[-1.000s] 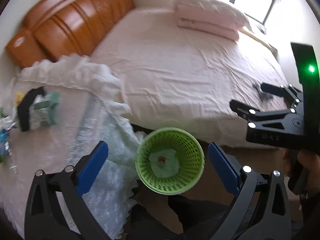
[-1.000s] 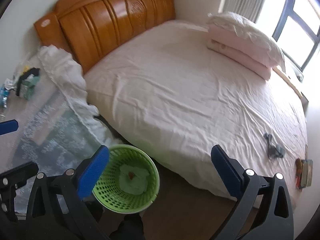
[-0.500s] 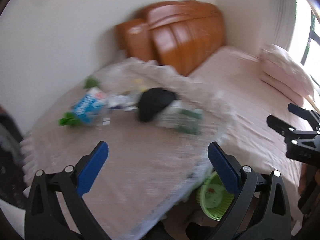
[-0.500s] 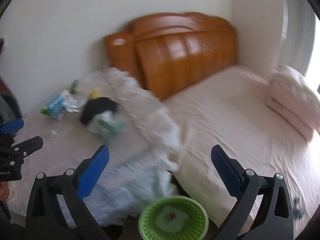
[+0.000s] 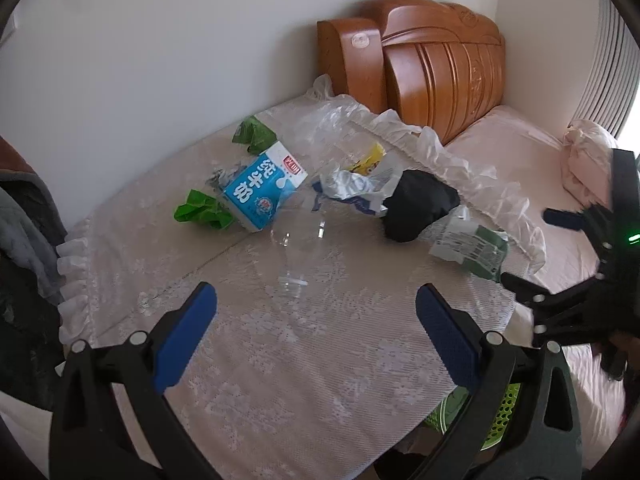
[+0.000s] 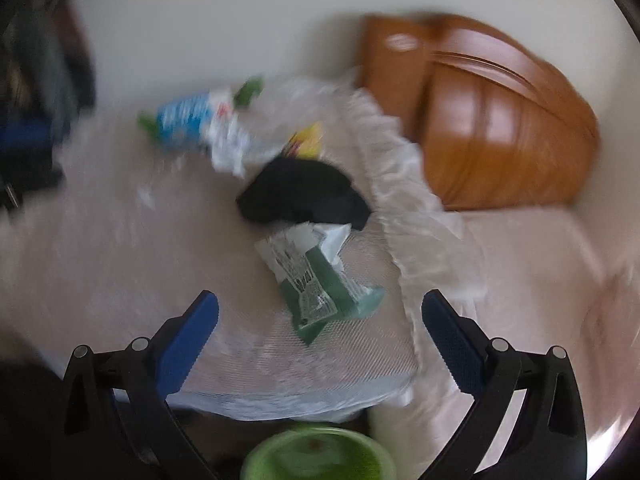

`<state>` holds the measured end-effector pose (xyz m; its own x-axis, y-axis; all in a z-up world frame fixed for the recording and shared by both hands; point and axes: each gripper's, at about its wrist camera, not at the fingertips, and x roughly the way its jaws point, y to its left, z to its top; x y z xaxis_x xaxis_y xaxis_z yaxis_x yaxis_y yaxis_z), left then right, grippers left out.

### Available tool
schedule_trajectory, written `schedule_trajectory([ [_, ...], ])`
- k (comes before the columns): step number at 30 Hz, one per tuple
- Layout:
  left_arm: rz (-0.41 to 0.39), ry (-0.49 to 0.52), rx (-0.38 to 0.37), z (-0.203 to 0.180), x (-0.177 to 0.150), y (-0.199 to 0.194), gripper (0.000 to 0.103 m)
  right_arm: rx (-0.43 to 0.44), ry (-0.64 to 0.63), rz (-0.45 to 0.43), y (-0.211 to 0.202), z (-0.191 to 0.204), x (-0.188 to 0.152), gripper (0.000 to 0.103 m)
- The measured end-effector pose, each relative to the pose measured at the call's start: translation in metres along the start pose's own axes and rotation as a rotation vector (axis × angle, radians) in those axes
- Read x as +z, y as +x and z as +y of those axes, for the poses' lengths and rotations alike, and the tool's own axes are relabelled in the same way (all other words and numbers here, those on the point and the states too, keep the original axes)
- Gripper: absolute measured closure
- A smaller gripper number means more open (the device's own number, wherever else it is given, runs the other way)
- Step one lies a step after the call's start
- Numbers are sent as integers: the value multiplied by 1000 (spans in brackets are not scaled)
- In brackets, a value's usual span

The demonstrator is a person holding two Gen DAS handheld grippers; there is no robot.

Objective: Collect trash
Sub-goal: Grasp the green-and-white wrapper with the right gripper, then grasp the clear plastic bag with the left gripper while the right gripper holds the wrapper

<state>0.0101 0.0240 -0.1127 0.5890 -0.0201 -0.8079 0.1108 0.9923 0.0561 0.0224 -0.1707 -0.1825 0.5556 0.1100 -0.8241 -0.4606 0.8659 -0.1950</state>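
Note:
Trash lies on a lace-covered table (image 5: 304, 344): a blue milk carton (image 5: 262, 190), green wrappers (image 5: 202, 210), a clear plastic cup (image 5: 298, 254), crumpled white paper (image 5: 356, 188), a black bag (image 5: 420, 204) and a green-white packet (image 5: 470, 246) (image 6: 320, 288). My left gripper (image 5: 316, 336) is open and empty just short of the cup. My right gripper (image 6: 320, 340) is open and empty, right before the packet; it also shows in the left wrist view (image 5: 560, 288). A green basket (image 6: 318, 458) stands below the table edge.
A bed with a pink sheet (image 5: 520, 168) and a wooden headboard (image 5: 436, 64) lies to the right of the table. Dark clothing (image 5: 24, 248) hangs at the left. A white wall runs behind.
Both grippers have swung up and left from the basket and bed towards the table with the trash. The right wrist view is blurred from motion.

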Motion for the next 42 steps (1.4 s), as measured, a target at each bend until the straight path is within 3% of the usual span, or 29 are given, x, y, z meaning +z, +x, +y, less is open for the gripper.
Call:
schedule_trajectory([
  [3, 11, 4, 1, 5, 0, 7, 7, 2, -132, 58, 29, 6, 8, 2],
  [8, 22, -3, 1, 12, -2, 12, 7, 36, -216, 147, 61, 6, 16, 6],
  [14, 33, -41, 8, 26, 0, 19, 7, 95, -245, 236, 77, 7, 15, 46],
  [23, 41, -62, 22, 40, 5, 30, 7, 156, -137, 219, 62, 3, 13, 50],
  [30, 35, -45, 7, 37, 11, 33, 7, 217, 94, 133, 29, -11, 15, 49],
  [35, 29, -32, -17, 30, 21, 39, 8, 206, 233, 67, 6, -22, 14, 49],
  [42, -18, 75, -61, 8, 74, 59, 7, 168, 369, -8, -24, -35, 9, 49],
])
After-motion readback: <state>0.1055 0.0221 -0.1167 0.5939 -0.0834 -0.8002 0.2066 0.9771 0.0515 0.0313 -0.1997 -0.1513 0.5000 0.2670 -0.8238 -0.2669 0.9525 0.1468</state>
